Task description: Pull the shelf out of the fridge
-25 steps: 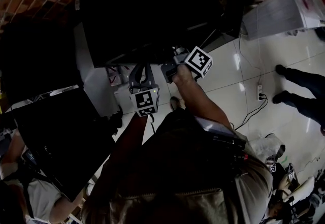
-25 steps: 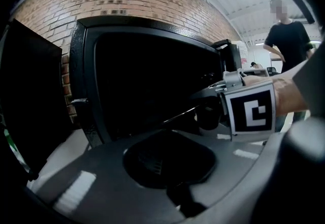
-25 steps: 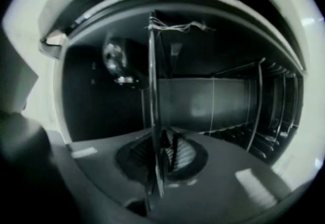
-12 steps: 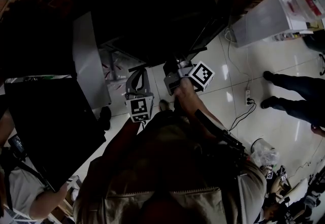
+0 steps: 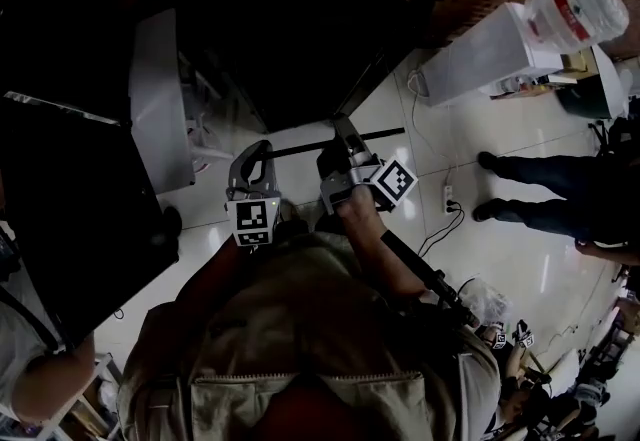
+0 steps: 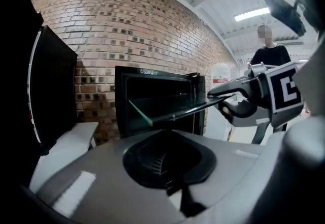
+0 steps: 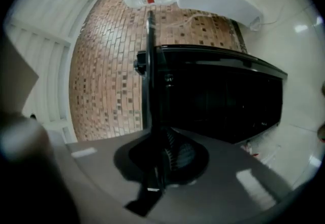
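The shelf (image 6: 172,111) is a thin glass pane with a dark front edge, held level in front of the small black fridge (image 6: 157,97). My right gripper (image 6: 216,93) is shut on its right end. In the right gripper view the shelf (image 7: 151,75) runs edge-on straight out of the jaws of my right gripper (image 7: 155,134). From the head view it is a dark line (image 5: 300,148) over the floor, below the fridge (image 5: 290,19). My left gripper (image 5: 252,157) hangs just left of the right gripper (image 5: 342,132), shut and holding nothing.
The fridge door (image 5: 70,199) stands open at the left, with its pale inner lining (image 5: 155,99). A white water dispenser (image 5: 490,49) with a bottle (image 5: 575,1) stands to the right. A person's legs (image 5: 530,204) and a cable with a power strip (image 5: 447,197) are on the tiled floor.
Both grippers have drawn back from the fridge toward the person. The shelf now shows as a line over the floor, outside the fridge opening.
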A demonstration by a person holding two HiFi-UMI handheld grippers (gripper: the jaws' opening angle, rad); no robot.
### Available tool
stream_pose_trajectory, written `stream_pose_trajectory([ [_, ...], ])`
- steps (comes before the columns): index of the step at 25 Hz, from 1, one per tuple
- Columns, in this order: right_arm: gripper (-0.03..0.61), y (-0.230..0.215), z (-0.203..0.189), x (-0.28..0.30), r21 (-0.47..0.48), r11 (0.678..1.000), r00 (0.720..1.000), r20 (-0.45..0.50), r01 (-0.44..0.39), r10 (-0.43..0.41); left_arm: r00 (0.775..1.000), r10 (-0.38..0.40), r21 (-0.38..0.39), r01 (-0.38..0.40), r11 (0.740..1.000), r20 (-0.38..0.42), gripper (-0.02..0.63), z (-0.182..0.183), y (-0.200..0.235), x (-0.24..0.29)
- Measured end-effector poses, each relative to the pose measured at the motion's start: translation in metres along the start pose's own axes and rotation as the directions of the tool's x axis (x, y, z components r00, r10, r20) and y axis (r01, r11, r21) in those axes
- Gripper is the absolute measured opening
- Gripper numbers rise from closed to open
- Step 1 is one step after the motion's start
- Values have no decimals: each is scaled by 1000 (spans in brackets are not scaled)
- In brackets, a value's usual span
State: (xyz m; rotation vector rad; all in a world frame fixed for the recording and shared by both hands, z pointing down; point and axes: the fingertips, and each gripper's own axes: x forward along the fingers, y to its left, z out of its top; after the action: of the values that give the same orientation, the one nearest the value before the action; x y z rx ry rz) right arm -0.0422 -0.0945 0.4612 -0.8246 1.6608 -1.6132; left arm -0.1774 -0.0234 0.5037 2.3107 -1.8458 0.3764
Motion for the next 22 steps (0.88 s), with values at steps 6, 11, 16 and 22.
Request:
stream_pose_trajectory([
  [6,12,31,4,-40,-23,999,999,-18,-33,32,998,33,-21,-32,999,51,6,18,-15,-25],
  [11,12,50,15,-70,-32,997,997,-49,-64,63,990,103,-43,-99,994,98,6,35,-41,-45],
  [16,12,64,31,-100,-15,997,992,-104,-79,77,975,187,-60,-181,982,120,6,55,-76,-70],
  [22,14,81,45,-133,5,994,986,-129,-106,105,961,243,-68,-235,970,130,6,61,-105,-92],
])
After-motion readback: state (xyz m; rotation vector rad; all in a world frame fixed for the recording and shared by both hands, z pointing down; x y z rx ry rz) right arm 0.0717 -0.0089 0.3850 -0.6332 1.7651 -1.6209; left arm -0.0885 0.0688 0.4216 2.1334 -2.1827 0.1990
